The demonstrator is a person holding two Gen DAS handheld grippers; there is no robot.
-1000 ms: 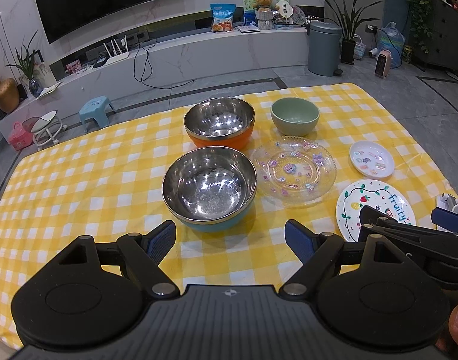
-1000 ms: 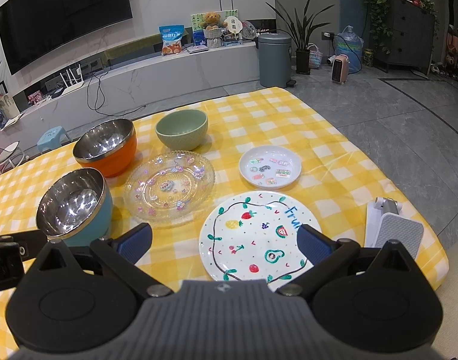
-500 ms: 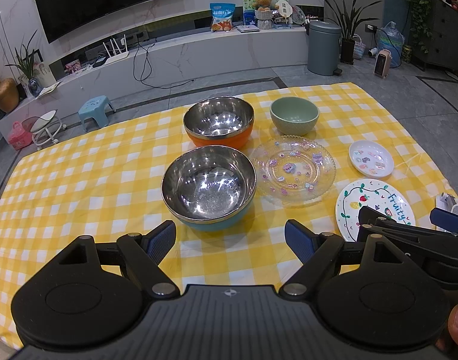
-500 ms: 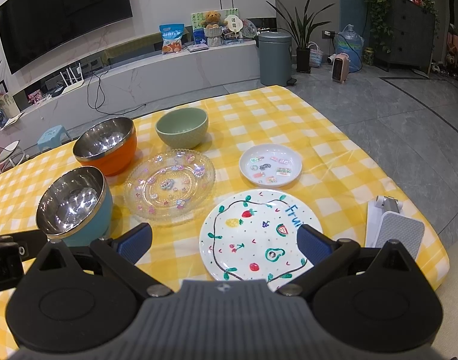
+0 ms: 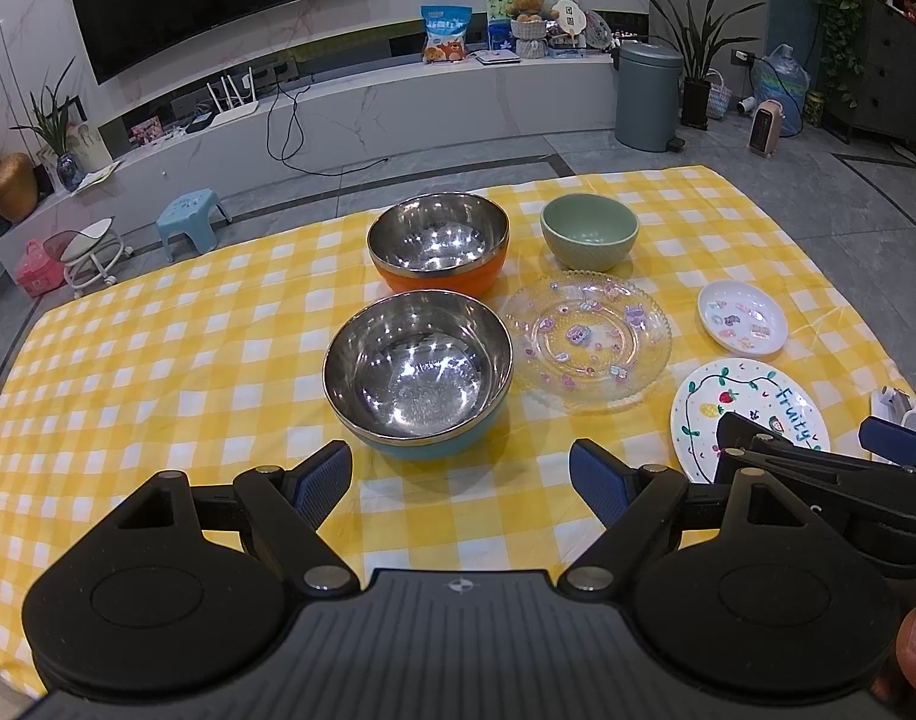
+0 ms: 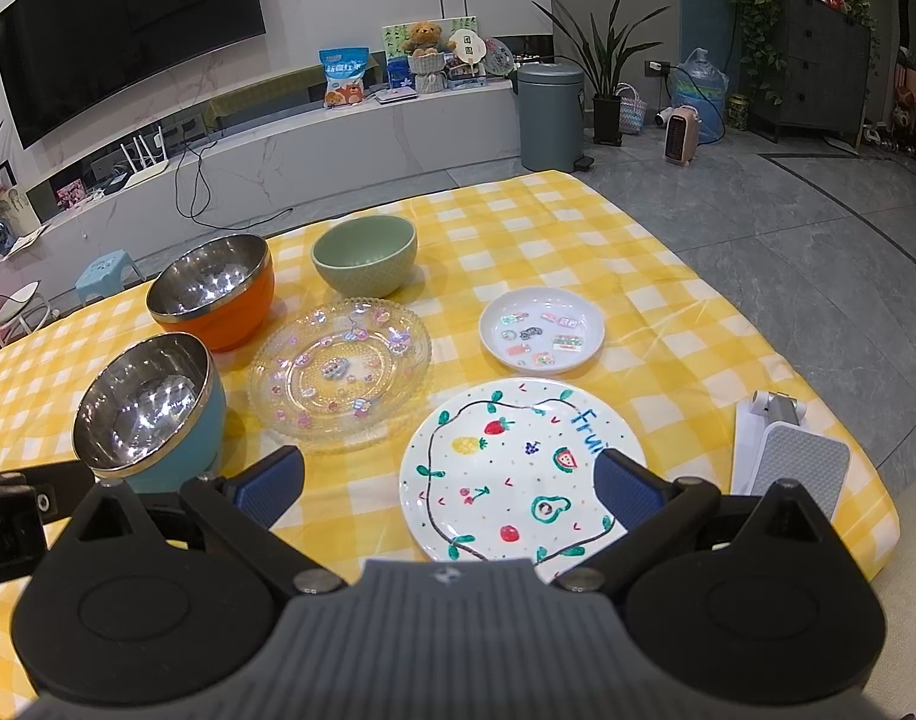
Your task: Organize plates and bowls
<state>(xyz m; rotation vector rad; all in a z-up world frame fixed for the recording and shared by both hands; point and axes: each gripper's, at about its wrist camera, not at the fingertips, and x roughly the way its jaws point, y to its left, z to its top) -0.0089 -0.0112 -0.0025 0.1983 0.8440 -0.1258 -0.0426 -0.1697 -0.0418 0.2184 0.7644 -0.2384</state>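
Nearest, the left gripper (image 5: 460, 474) hangs with its jaws spread wide and nothing between them, facing the blue steel bowl (image 5: 419, 373) just ahead on the yellow checked cloth (image 5: 158, 360). The right gripper (image 6: 449, 489) is likewise released and empty, poised over the near edge of the painted fruit plate (image 6: 520, 468). A white device (image 6: 784, 468) lies near the plate, at the cloth's right edge.

Nothing is stacked yet, so I judge the step in hand to be the first pick. For the fruit plate, one finger should slide under the near rim and the other close on top; the plate lies flat, so a shallow angle matters, and it should be lifted level.

Beyond, the clear glass plate (image 6: 341, 369) sits between the blue bowl and the small white plate (image 6: 541, 330); it looks fragile and slippery, so set others onto it softly. Farther back stand the orange steel bowl (image 5: 438, 249) and the green ceramic bowl (image 5: 589, 231), apart from each other. The steel bowls look similar in size and should nest if lowered straight, rim pinched from above
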